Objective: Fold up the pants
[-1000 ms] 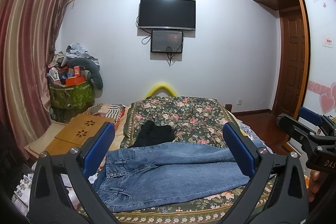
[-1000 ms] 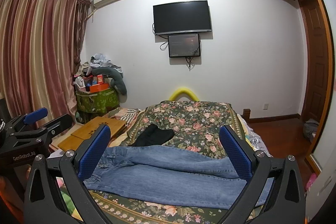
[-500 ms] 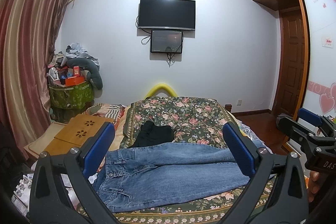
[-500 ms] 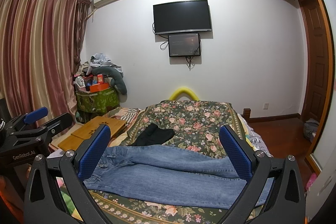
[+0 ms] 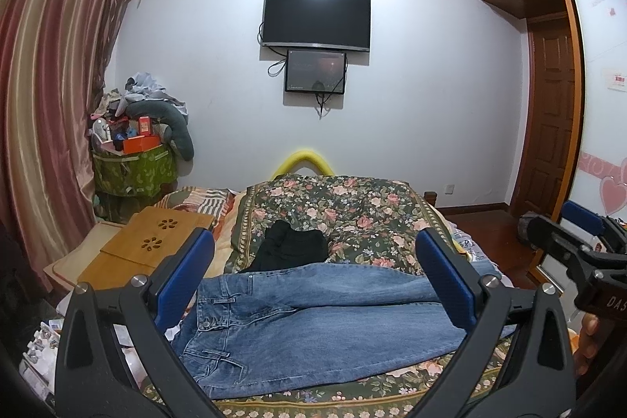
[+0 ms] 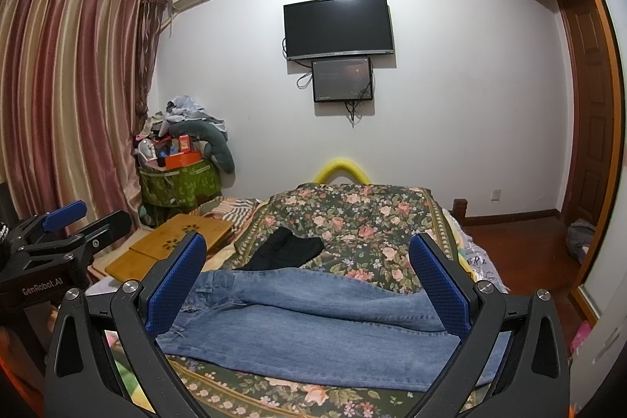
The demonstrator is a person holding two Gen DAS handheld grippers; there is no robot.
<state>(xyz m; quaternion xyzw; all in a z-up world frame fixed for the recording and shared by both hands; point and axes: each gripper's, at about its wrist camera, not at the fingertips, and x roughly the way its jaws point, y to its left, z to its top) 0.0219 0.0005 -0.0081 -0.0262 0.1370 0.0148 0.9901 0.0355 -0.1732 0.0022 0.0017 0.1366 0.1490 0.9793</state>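
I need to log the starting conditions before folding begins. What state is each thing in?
Jeans: unfolded, lying flat across the bed, waistband to the left.
Black garment: folded, lying just behind the jeans.
Left gripper: open, holding nothing.
Right gripper: open, holding nothing.
TV: screen dark.
Curtains: drawn shut.

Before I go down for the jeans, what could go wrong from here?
1. The black garment lies against the jeans at the waistband's far edge; a grab there may catch both.
2. The legs overlap unevenly, so folding now could leave them skewed.
3. Both the left gripper and the right gripper hover open, close together; converging on the same spot risks a collision.
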